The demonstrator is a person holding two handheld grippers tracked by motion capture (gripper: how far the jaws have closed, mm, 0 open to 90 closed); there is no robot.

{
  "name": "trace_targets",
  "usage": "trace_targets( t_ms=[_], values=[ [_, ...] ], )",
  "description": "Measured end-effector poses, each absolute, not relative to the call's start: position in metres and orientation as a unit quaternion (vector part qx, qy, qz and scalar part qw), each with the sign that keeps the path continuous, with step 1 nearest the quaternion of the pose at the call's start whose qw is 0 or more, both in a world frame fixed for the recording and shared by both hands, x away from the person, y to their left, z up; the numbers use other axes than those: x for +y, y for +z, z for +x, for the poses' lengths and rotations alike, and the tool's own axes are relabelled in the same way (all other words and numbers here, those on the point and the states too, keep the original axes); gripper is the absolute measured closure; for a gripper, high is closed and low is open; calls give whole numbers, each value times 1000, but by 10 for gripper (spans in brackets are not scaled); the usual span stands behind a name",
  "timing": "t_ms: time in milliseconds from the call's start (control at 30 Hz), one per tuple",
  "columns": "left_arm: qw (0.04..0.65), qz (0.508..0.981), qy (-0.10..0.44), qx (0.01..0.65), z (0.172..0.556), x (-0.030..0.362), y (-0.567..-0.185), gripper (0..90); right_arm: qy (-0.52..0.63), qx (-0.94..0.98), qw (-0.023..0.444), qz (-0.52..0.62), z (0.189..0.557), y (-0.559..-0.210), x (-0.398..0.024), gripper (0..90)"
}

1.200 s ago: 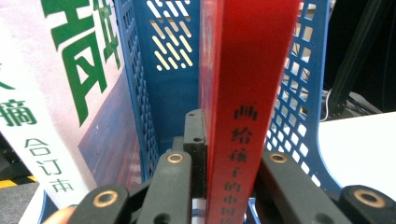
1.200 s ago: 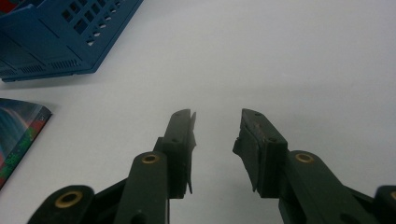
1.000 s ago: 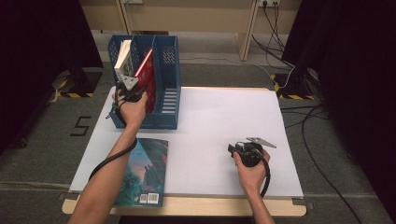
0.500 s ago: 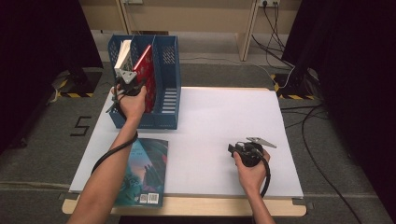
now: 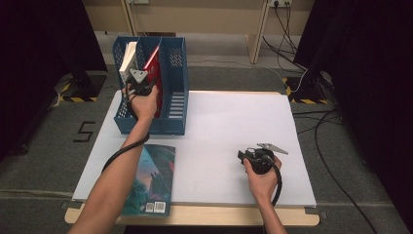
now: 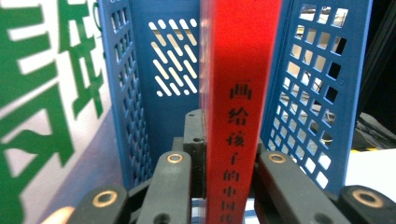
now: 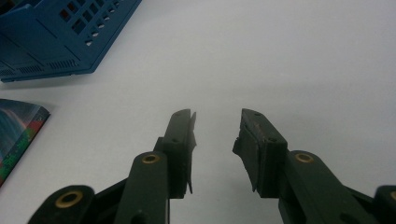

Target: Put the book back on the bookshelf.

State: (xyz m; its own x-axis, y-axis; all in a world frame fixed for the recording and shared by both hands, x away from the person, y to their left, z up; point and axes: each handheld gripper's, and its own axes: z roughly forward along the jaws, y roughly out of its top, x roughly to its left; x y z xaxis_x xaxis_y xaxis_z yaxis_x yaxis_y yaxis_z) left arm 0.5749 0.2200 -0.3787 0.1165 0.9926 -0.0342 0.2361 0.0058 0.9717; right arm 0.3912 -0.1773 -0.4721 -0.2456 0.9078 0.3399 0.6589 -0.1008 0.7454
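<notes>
Left gripper (image 5: pixel 139 82), held in the person's left hand (image 5: pixel 144 103), reaches into a blue file holder (image 5: pixel 175 100) standing at the far left corner of a white table (image 5: pixel 229 126). Its two black jaws are clamped on a thin red book (image 6: pixel 240 93). In the left gripper view, the book stands upright between the jaws, its spine facing the camera with dark printed characters running down it, one jaw pressed against each side. The book sits inside the middle compartment of the holder, with perforated blue walls rising on both sides. From the high view, the red book (image 5: pixel 152 61) leans slightly, its top edge poking above the holder just beyond the gripper. A white book with green lettering (image 6: pixel 42 88) stands in the compartment to the left.

Right gripper (image 5: pixel 254 157), in the person's right hand (image 5: pixel 263 178), rests low over the bare table near the front right, well apart from the holder. Its jaws stand partly open with nothing between them.

A third book with a blue-green illustrated cover (image 5: pixel 151 178) lies flat at the front left edge of the table, beside the left forearm.
</notes>
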Motion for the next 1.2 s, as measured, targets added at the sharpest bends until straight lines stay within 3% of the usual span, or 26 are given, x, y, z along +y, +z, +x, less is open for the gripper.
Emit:
trace_targets(
  t_ms=[667, 1200],
  values=[
    [460, 595, 387, 534, 586, 218, -378, 770, 440, 656, 138, 598, 391, -472, -177, 643],
    [475, 585, 404, 519, 567, 221, -370, 552, 440, 654, 141, 599, 390, -471, -177, 636]
  ],
)
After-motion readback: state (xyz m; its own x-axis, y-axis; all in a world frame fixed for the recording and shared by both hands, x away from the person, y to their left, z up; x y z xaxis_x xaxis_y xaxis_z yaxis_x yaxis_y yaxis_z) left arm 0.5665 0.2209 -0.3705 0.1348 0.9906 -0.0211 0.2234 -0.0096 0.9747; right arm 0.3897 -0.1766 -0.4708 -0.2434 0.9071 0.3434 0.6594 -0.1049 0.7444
